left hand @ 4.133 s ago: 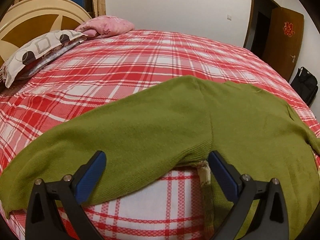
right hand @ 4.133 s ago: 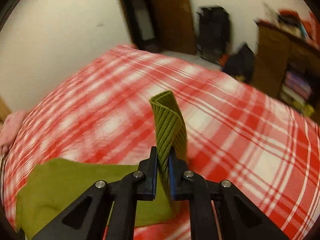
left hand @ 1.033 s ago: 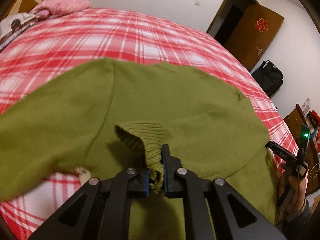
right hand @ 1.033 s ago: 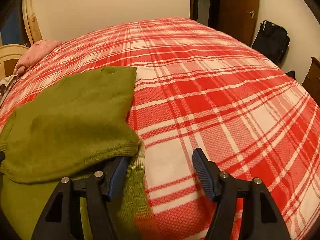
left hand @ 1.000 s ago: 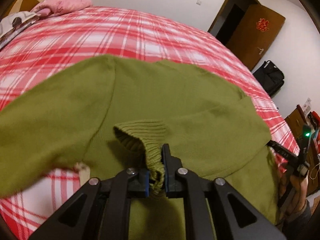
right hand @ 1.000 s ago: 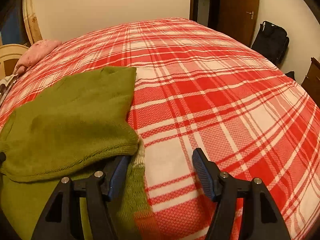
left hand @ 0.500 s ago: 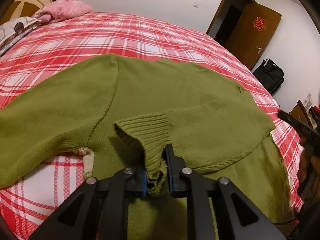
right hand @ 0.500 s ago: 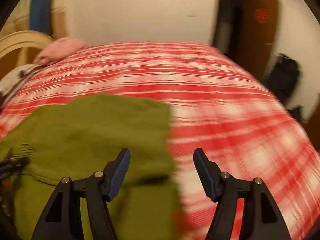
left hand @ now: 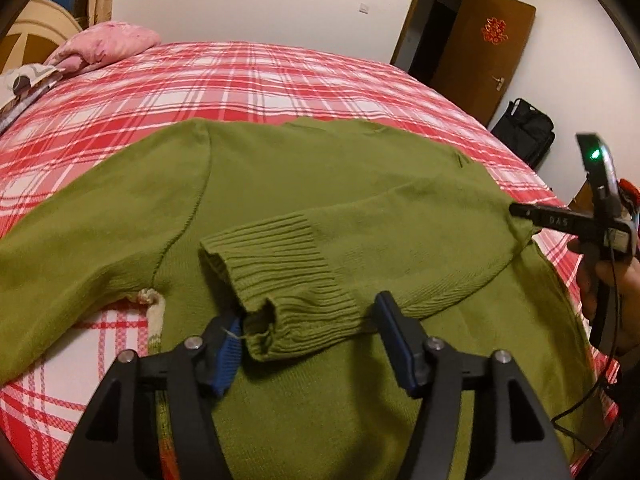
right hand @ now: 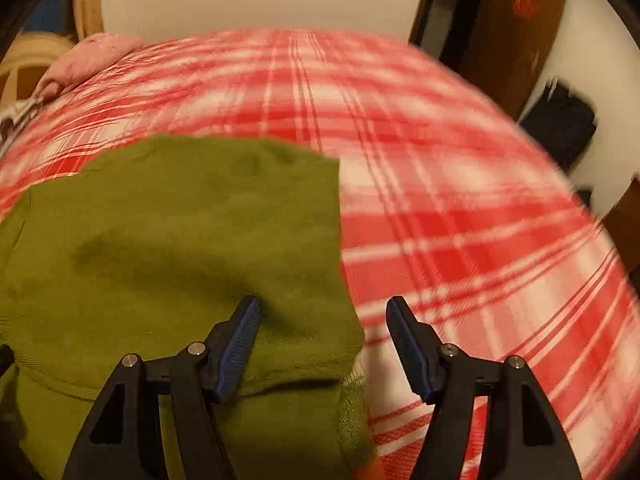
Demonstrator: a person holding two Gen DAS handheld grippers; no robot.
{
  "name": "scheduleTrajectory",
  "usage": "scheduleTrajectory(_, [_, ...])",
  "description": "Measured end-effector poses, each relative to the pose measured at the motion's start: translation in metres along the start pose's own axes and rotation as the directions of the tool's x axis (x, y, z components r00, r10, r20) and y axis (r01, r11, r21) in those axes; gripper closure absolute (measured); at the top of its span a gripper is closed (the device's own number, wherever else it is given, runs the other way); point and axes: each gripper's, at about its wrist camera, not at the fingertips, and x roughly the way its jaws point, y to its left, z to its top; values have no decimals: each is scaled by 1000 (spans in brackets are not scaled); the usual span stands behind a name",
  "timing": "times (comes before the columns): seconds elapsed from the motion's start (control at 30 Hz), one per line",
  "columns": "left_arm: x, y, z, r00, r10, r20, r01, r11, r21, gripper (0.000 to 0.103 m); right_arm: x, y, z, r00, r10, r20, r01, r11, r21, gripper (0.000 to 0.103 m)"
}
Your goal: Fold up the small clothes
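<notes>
Sweater (left hand: pixel 320 184) is spread on the bed (left hand: pixel 248 76), one sleeve (left hand: pixel 296 264) folded across; the other remains. Left tool (left hand: pixel 308 344) is opening around the cuff; right tool (right hand: pixel 324 344), blurred, seems spread and empty.

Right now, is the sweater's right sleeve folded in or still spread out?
Folded in: the sleeve lies across the sweater, its ribbed cuff resting between the opening left gripper fingers.
</notes>
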Motion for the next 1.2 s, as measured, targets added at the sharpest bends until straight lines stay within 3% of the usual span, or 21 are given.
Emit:
scheduleTrajectory(0.23, [1, -6, -2, 1000, 31, 1, -31, 999, 19, 38, 1, 77, 6, 987, 163, 1, -162, 979, -125, 37])
scheduleTrajectory(0.33, [1, -8, -3, 1000, 26, -2, -26, 999, 30, 33, 19, 85, -8, 985, 168, -49, -173, 979, -109, 37])
scheduleTrajectory(0.4, [1, -9, -3, 1000, 25, -3, -25, 999, 36, 30, 17, 81, -15, 986, 166, -1, -165, 978, -125, 36])
scheduleTrajectory(0.5, [1, -11, -3, 1000, 19, -5, -18, 999, 45, 25, 11, 74, -22, 986, 164, -4, -163, 978, -133, 35])
scheduleTrajectory(0.83, [-24, 4, -9, 999, 27, 20, -27, 1000, -10, 24, -5, 71, -38, 993, 115, -19, -117, 982, -148, 33])
scheduleTrajectory(0.93, [-47, 19, -17, 996, 82, 37, -82, 997, -5, 21, -8, 71, -41, 994, 109, -23, -112, 982, -154, 33])
scheduleTrajectory(1.0, [-64, 34, -24, 990, 128, 60, -128, 992, -7, 12, -8, 73, -41, 995, 101, -24, -103, 983, -154, 33])
scheduleTrajectory(1.1, [-85, 61, -31, 980, 179, 82, -176, 984, -40, 11, -15, 79, -37, 998, 61, -22, -64, 986, -154, 33])
scheduleTrajectory(1.2, [-100, 89, -35, 969, 230, 93, -220, 969, -111, 11, -31, 101, -30, 990, 144, 2, -142, 978, -151, 33])
